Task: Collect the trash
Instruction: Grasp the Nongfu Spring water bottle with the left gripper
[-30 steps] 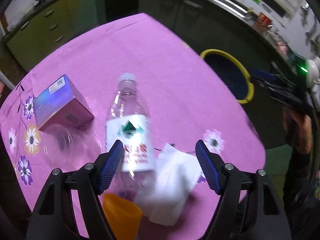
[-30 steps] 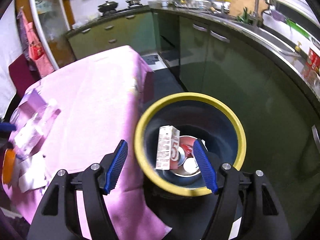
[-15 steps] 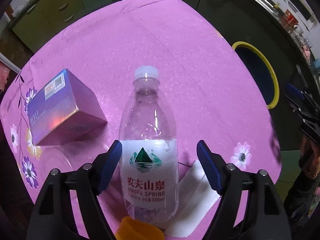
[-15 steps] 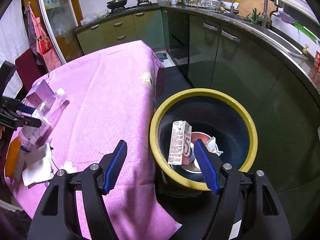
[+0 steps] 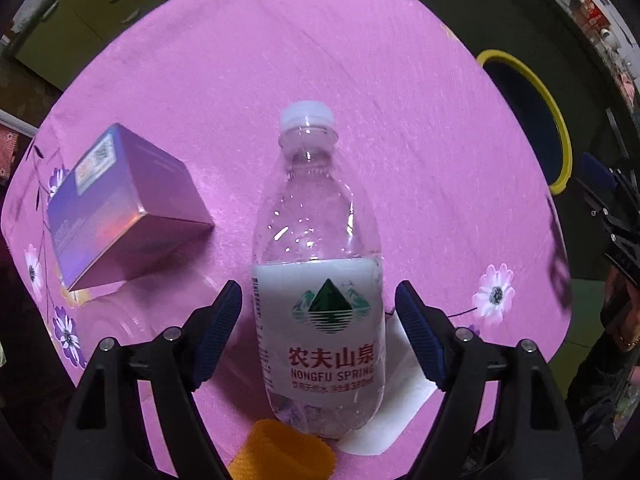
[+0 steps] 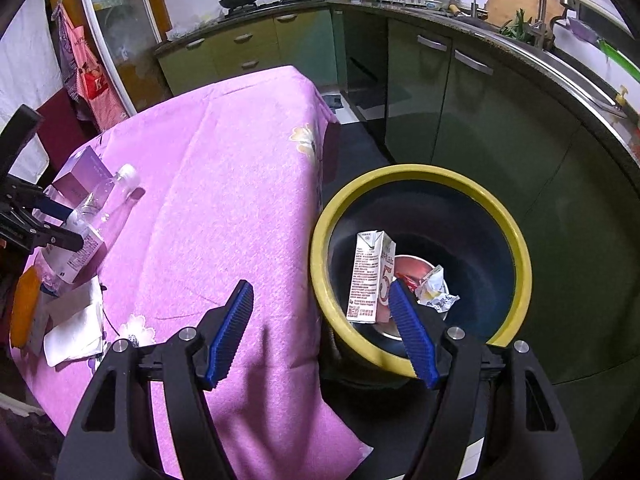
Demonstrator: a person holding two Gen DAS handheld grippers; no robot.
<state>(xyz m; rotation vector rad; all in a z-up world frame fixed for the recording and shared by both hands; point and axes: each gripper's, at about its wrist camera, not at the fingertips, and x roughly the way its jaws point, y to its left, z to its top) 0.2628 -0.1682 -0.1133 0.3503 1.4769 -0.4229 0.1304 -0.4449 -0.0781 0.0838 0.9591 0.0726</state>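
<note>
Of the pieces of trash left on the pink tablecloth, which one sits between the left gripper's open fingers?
The clear water bottle, lying on its side between the left gripper; the purple box and white napkin lie outside.

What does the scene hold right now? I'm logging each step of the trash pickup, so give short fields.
surface: table with pink cloth
left tongs: open, straddling the water bottle, pads not touching
bottle: lying down, capped
near bottle: purple box, white napkin, orange item
right tongs: open, empty
bin: yellow-rimmed, holds a carton and wrappers
</note>
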